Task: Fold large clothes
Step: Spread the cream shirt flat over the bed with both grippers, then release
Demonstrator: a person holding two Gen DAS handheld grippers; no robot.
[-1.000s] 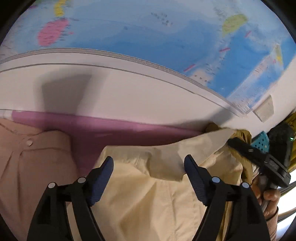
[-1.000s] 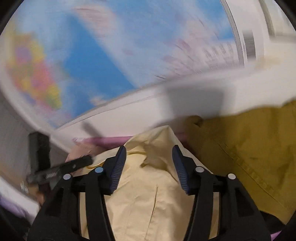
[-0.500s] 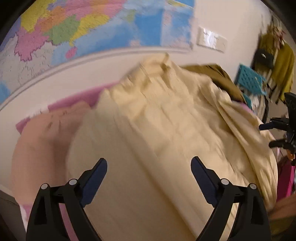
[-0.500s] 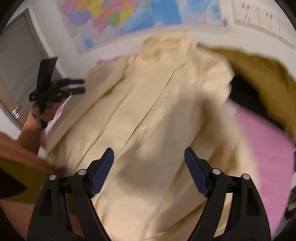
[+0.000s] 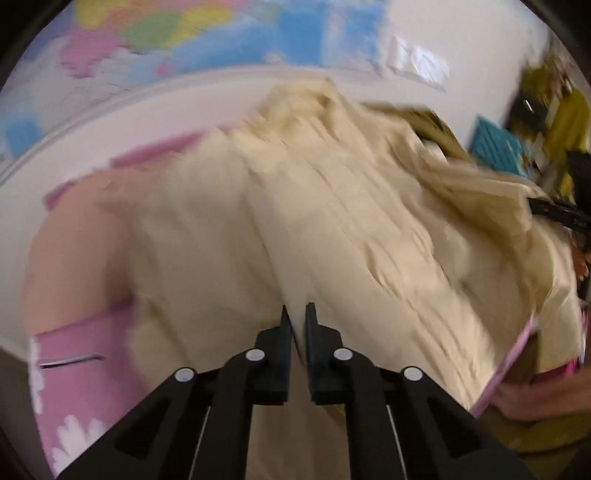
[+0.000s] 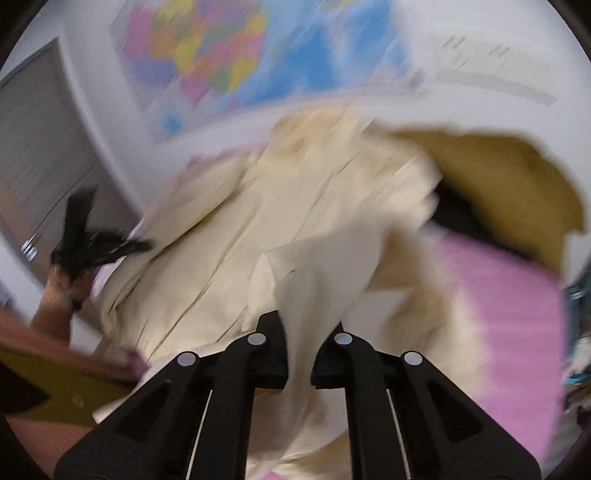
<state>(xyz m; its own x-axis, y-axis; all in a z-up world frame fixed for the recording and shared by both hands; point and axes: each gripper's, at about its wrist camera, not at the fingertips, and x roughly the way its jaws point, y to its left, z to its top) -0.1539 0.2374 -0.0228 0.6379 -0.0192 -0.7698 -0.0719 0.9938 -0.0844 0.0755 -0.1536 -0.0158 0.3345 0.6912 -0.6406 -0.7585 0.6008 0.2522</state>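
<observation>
A large cream shirt [image 5: 332, 221] lies spread on the pink bedcover [image 5: 74, 369], collar toward the wall. My left gripper [image 5: 298, 314] is closing on a fold at the shirt's near edge, pads pressed on the cloth. In the right wrist view the same cream shirt [image 6: 277, 221] rises in a pinched ridge between the closing jaws of my right gripper [image 6: 300, 330]. The right gripper [image 5: 557, 214] shows at the shirt's far right edge, and the left gripper [image 6: 96, 243] at its left edge. Both views are blurred.
A peach garment [image 5: 74, 251] lies left of the shirt, a mustard one [image 6: 498, 177] at its right. A world map [image 5: 184, 29] hangs on the wall behind. A teal basket [image 5: 495, 144] and hanging clothes stand far right; a grey door [image 6: 33, 147] is left.
Both grippers pulled back from the collar by the wall to the shirt's near edge. Both stood wide open before and have now closed on the cream cloth.
</observation>
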